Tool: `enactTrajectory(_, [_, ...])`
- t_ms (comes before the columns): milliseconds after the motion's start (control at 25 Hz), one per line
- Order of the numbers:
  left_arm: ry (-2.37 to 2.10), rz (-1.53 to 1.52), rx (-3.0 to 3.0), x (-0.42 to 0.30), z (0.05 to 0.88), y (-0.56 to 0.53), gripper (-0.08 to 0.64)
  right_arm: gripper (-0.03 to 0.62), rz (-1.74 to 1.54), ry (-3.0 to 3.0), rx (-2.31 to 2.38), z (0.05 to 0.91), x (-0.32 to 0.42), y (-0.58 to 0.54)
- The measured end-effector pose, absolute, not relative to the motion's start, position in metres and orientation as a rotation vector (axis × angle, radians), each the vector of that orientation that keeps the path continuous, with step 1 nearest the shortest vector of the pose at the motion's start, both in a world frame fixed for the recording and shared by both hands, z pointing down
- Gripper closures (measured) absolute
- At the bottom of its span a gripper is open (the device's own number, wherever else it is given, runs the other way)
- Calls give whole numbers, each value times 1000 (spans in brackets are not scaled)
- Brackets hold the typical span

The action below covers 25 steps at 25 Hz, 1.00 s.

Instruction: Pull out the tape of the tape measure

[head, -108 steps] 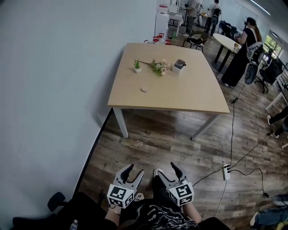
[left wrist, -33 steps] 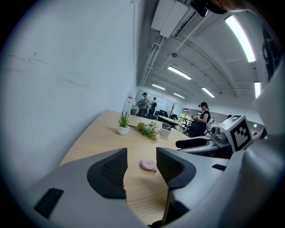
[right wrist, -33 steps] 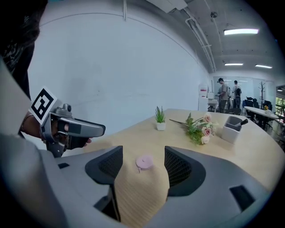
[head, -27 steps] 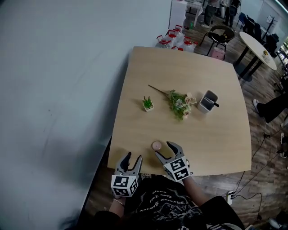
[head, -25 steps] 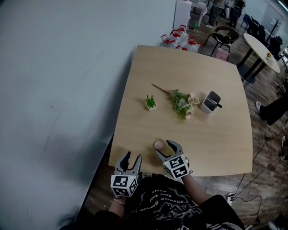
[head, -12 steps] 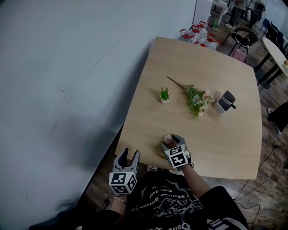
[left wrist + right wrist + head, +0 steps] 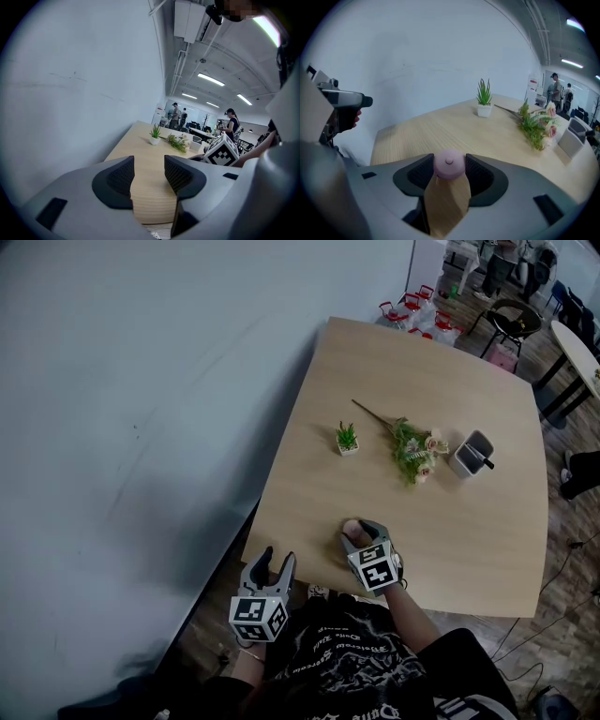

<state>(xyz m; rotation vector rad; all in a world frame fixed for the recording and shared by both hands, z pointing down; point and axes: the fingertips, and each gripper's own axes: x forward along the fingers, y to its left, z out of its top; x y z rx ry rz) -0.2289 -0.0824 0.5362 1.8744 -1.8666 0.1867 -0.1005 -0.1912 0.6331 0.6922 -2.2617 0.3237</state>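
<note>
One tape measure [image 7: 449,165], pink and round, sits on the bench [image 7: 441,531] at its near edge, lower centre of the head view. It is between the jaws of the right tool [image 7: 364,534], which are closing, with both pads against its sides. No tape shows pulled out.

The left tool [image 7: 149,174] has its jaws apart with nothing between them, only the bench top beyond. It is off the bench's near corner, lower left in the head view.

Counts are two tools, one bench, one potted plant [image 7: 347,438], one flower bunch [image 7: 412,452] and one grey cup [image 7: 472,455] with a dark pen in it. The last three are in a row mid-bench, well apart from the tape measure.

Only the head view shows the red-capped bottles [image 7: 412,309] on the floor past the bench's far edge. Only the left gripper view shows the ceiling lights [image 7: 210,79] and the right tool's marker cube [image 7: 220,152]. Only the right gripper view shows the pad contact on the tape measure.
</note>
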Motion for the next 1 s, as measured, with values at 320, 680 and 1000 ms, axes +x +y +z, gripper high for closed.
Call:
enactTrajectory(320, [-1758, 125, 1925, -216, 535, -99, 356, 365, 90, -2370, 702, 560, -98, -193])
enactTrajectory(680, [-1439, -25, 2054, -159, 523, -134, 356, 365, -83, -2414, 711, 509, -75, -180])
enactTrajectory(1000, [-1060, -125, 2152, -96, 506, -156, 355, 364, -241, -2419, 692, 493, -61, -161])
